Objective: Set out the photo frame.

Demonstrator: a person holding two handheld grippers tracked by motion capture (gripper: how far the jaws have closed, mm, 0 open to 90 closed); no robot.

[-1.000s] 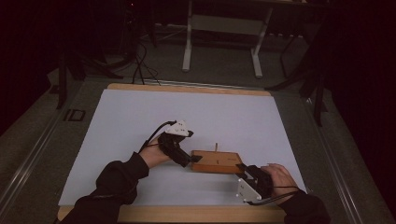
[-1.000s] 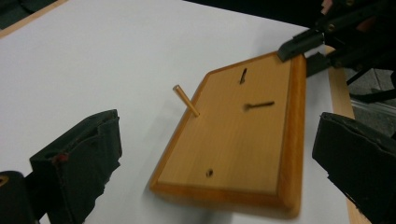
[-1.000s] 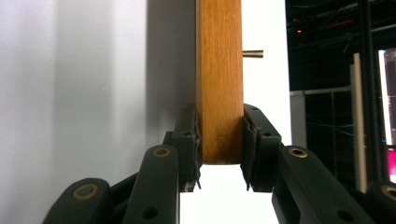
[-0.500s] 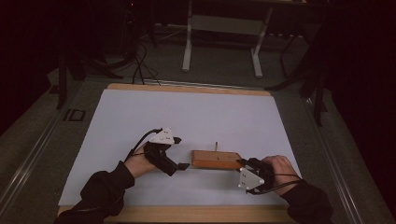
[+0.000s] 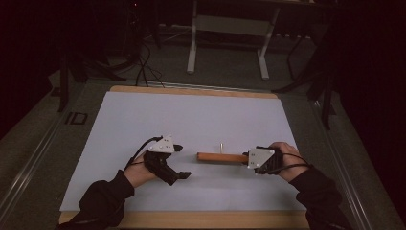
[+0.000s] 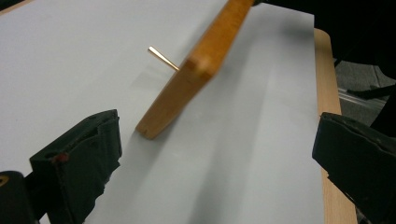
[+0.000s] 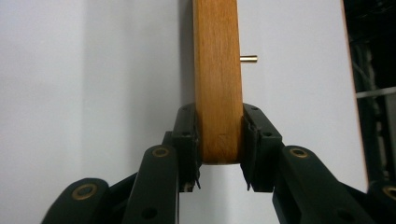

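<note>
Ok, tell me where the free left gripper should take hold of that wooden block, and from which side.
Probably the free left end of the wooden block, approached from the left along its length. The block stands on its thin edge, so the left gripper, now open, can pinch its two broad faces, mirroring the right gripper and avoiding the brass pin.

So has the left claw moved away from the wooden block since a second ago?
Yes. The left claw has pulled back leftward on the white mat, now apart from the wooden block.
</note>
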